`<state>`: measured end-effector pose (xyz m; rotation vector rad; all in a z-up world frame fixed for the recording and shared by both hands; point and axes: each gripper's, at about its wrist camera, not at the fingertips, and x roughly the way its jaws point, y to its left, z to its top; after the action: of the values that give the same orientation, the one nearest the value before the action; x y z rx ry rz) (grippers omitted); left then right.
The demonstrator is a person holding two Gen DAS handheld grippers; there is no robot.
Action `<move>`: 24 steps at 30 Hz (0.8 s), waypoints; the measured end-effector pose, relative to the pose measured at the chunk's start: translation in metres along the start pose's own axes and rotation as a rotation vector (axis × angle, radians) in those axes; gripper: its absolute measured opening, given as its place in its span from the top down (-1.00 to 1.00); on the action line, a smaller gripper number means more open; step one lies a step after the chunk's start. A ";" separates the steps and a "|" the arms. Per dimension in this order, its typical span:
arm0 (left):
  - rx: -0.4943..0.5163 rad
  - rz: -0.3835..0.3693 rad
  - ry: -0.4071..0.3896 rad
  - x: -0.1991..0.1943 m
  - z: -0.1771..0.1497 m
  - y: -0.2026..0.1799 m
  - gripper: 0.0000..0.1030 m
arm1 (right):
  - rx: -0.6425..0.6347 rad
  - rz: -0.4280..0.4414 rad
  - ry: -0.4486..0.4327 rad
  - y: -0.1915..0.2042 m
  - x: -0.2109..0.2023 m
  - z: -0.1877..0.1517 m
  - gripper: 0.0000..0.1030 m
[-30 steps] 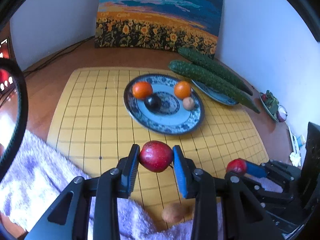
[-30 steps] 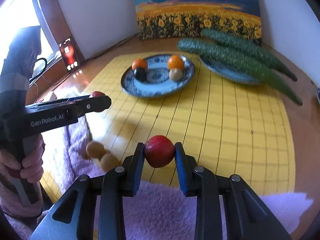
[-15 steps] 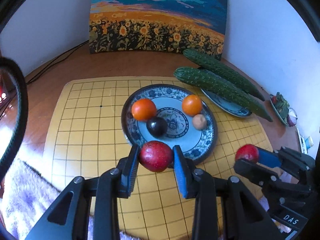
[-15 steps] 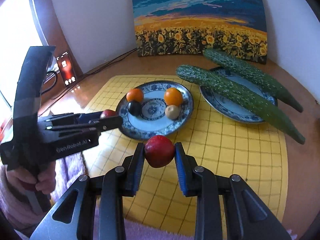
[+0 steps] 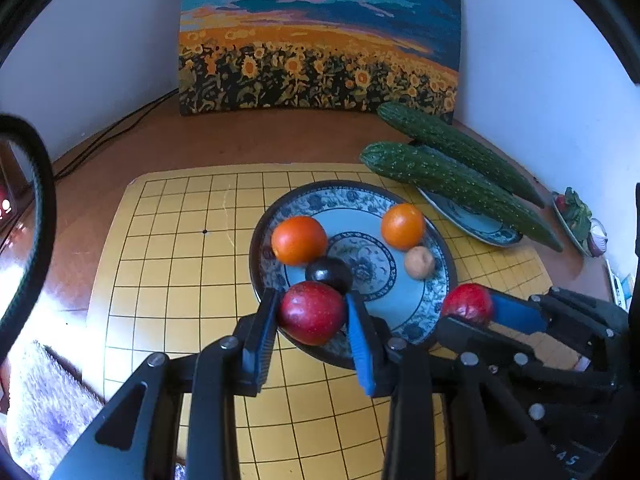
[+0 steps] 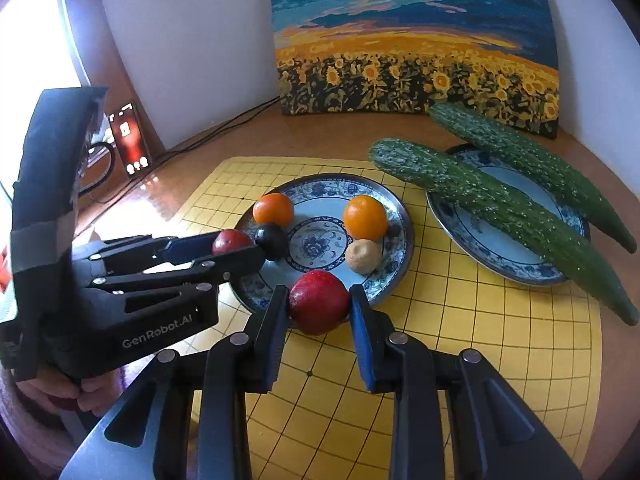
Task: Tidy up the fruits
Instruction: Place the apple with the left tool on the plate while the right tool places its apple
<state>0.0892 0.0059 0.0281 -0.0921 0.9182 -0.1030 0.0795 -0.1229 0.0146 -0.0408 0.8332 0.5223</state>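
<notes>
Left gripper: fingers pinching a dark red apple, one pad on each side, held over the near rim of the blue patterned plate. Seen from the right wrist view, this gripper comes in from the left with its tips at the plate's left rim.

Right gripper: fingers clamped on a second red apple, also at the near rim of the same plate. In the left wrist view it sits at the plate's near-right rim, apple at its tip.

Whether either apple touches the plate: cannot tell.

On the plate: two oranges, one left and one right; a dark round fruit just in front of the left orange; a small tan fruit below the right orange.

Plate rests on a yellow grid mat on the brown desk.

Toward the right edge of the desk: a second plate bearing two long cucumbers, laid side by side and overhanging its rim.

Sunflower painting leans on the wall at the far edge of the desk.
</notes>
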 end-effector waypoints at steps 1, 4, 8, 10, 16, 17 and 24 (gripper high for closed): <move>0.004 0.001 -0.001 0.000 0.000 0.000 0.32 | -0.003 -0.002 0.001 0.000 0.001 0.000 0.40; 0.016 0.008 -0.002 0.000 0.000 -0.001 0.32 | -0.009 -0.009 0.005 0.001 0.005 0.000 0.40; 0.027 0.016 -0.003 0.000 -0.002 -0.003 0.32 | -0.025 -0.021 0.014 0.004 0.009 -0.002 0.40; 0.030 0.018 -0.002 0.000 -0.002 -0.004 0.32 | -0.029 -0.022 0.020 0.004 0.011 -0.002 0.40; 0.030 0.014 0.000 -0.001 -0.003 -0.004 0.30 | -0.023 -0.022 0.021 0.005 0.014 -0.002 0.39; 0.030 0.012 0.002 -0.001 -0.003 -0.004 0.29 | -0.020 -0.019 0.021 0.005 0.013 -0.002 0.38; 0.016 -0.003 -0.001 -0.006 -0.005 -0.001 0.08 | 0.016 -0.026 0.004 0.000 0.004 -0.004 0.18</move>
<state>0.0815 0.0053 0.0304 -0.0784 0.9162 -0.1130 0.0791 -0.1224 0.0094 -0.0379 0.8396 0.4908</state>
